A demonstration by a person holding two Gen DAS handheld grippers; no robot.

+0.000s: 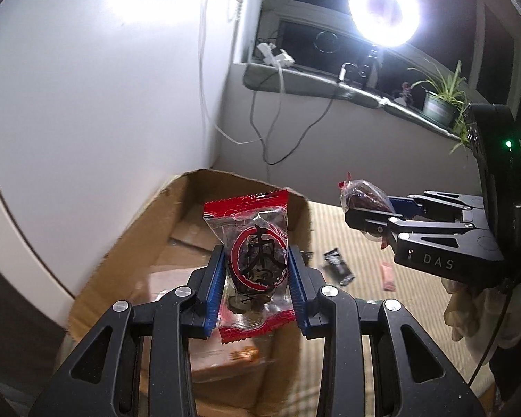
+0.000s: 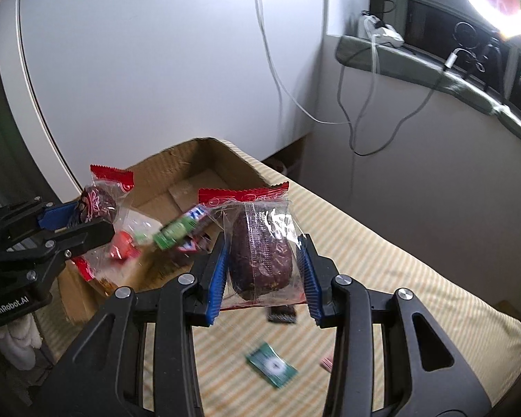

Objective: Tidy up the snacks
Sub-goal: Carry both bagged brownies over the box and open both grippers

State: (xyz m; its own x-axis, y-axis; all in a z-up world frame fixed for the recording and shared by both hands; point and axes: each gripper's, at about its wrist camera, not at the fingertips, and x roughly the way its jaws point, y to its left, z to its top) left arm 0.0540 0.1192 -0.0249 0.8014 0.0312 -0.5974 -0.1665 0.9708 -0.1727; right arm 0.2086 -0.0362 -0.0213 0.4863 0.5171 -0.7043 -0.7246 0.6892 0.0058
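My left gripper [image 1: 257, 278] is shut on a red-edged clear snack packet [image 1: 255, 264] with a dark date inside, held above the open cardboard box [image 1: 128, 243]. In the right wrist view the same left gripper [image 2: 87, 217] and its packet [image 2: 102, 201] hang over the box's left part. My right gripper [image 2: 264, 260] is shut on a second red-edged packet [image 2: 260, 246] holding a dark brown snack, just right of the box [image 2: 191, 166]. From the left wrist view that right gripper [image 1: 361, 215] and its packet [image 1: 363, 196] sit to the right, above the bed.
Several snacks lie in the box, among them a green-and-blue wrapper [image 2: 180, 229] and a red one [image 2: 121, 248]. On the striped bedspread [image 2: 382, 260] lie a green sachet [image 2: 271, 365], a black packet [image 1: 337, 266] and a pink one [image 1: 387, 276]. A white wall and a ring lamp [image 1: 383, 10] stand behind.
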